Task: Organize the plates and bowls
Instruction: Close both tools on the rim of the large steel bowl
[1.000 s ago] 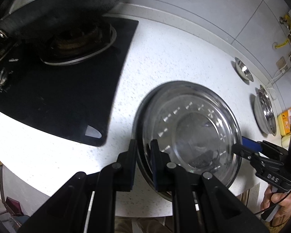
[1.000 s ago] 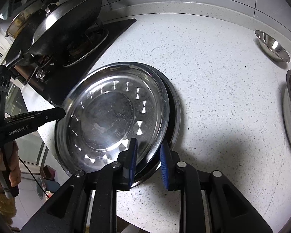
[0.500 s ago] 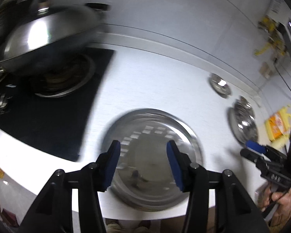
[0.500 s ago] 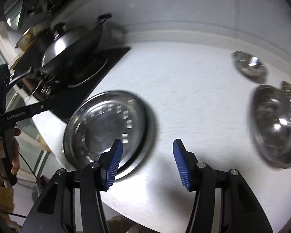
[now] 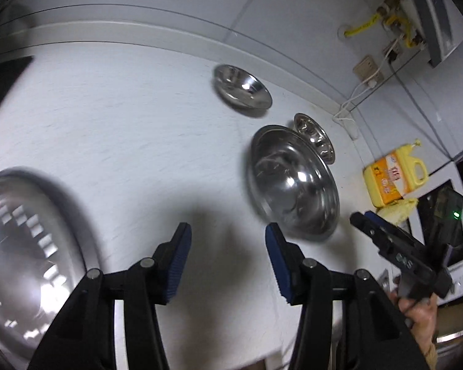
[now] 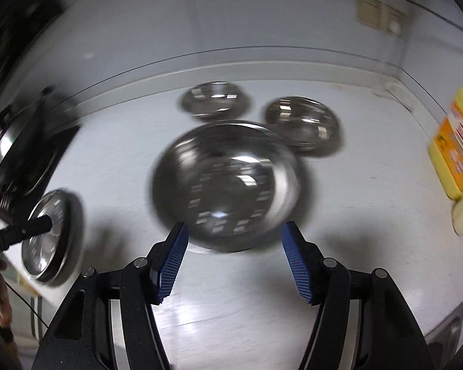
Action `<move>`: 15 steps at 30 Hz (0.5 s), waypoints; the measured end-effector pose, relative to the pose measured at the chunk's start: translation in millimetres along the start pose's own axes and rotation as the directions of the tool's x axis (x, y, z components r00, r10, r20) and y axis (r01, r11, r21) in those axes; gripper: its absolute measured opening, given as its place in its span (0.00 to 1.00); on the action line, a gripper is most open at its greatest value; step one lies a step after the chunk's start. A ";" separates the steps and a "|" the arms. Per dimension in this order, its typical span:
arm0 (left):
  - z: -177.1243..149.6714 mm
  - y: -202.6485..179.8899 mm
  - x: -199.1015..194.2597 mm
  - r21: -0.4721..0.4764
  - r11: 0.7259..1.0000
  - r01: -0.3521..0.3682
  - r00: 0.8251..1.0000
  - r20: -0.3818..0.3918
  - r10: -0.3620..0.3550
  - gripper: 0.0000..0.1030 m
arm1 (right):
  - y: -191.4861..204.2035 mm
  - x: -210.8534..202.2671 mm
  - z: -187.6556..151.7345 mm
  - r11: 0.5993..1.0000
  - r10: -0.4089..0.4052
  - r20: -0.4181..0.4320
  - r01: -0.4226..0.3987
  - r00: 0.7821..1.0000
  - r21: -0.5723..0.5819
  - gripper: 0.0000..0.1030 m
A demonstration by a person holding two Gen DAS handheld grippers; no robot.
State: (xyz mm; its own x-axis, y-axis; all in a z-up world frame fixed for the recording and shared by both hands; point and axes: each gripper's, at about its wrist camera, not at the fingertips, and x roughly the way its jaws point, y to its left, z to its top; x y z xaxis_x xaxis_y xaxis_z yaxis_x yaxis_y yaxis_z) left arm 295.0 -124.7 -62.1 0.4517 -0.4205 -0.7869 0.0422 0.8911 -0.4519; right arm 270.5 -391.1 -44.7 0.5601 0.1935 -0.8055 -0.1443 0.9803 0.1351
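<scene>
Left gripper (image 5: pixel 228 259) wide, empty; right gripper (image 6: pixel 234 256) opening, empty, over white speckled counter (image 5: pixel 132 129) before large round steel bowl (image 6: pixel 228 185).

Big bowl (image 6: pixel 228 185) and plates (image 5: pixel 24 265) look like shiny polished steel. Countertop (image 5: pixel 123 117) is matt speckled white stone-ish stuff; gripper pads (image 6: pixel 173 259) are ribbed blue rubber.

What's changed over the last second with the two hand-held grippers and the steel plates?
Both let go of the stacked plates. The left hand-held gripper and the right hand-held gripper swung away toward the big bowl; the right one's jaws are opening, nothing between them. The plates stayed on the counter by the stove; the two small bowls stayed put.
</scene>
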 end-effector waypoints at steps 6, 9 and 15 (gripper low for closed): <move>26.4 -27.5 67.1 0.027 0.996 -0.086 0.996 -0.037 0.087 0.47 | -30.6 37.3 23.2 1.000 -0.021 -0.062 0.022 0.998 0.004 0.57; 34.6 -29.9 85.3 0.019 0.995 -0.094 0.994 -0.058 0.095 0.47 | -43.6 55.9 28.7 1.000 -0.011 -0.088 0.013 0.996 0.024 0.57; 42.5 -29.0 106.1 -0.001 0.994 -0.109 0.990 -0.089 0.108 0.47 | -50.0 78.7 32.2 0.999 0.006 -0.121 -0.002 0.993 0.039 0.56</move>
State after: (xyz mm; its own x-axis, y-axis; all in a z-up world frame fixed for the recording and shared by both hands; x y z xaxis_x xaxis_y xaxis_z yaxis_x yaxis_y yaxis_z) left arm 379.6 -187.9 -114.7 0.3727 -0.3350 -0.8654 -0.0077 0.9314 -0.3639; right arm 348.1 -423.5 -96.2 0.4561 0.1933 -0.8687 -0.1133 0.9808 0.1588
